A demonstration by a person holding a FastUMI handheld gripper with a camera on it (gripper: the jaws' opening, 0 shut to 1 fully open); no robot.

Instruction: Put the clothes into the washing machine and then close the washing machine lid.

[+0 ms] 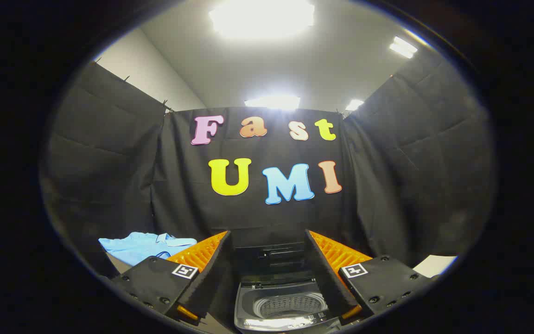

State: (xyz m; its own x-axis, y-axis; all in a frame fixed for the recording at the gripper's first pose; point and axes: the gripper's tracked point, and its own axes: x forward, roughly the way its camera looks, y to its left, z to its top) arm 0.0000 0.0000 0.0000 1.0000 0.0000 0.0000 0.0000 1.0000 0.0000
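Tool (267, 273) with fingers spread wide, gripping nothing. Between the fingers and below them stands the washing machine (281, 306), lid (274, 260) raised, perforated drum visible. A light blue shirt (144, 247) lies on the tabletop (117, 263) beyond the left finger, well apart from the machine.

A recording booth indoors rather than a lived-in home — black cloth (104, 153) hangs clipped as walls on three sides; above them a plain white ceiling (304, 69) with bright panel lights (261, 18); a top-loading washing machine (276, 306) stands inside — lid up.
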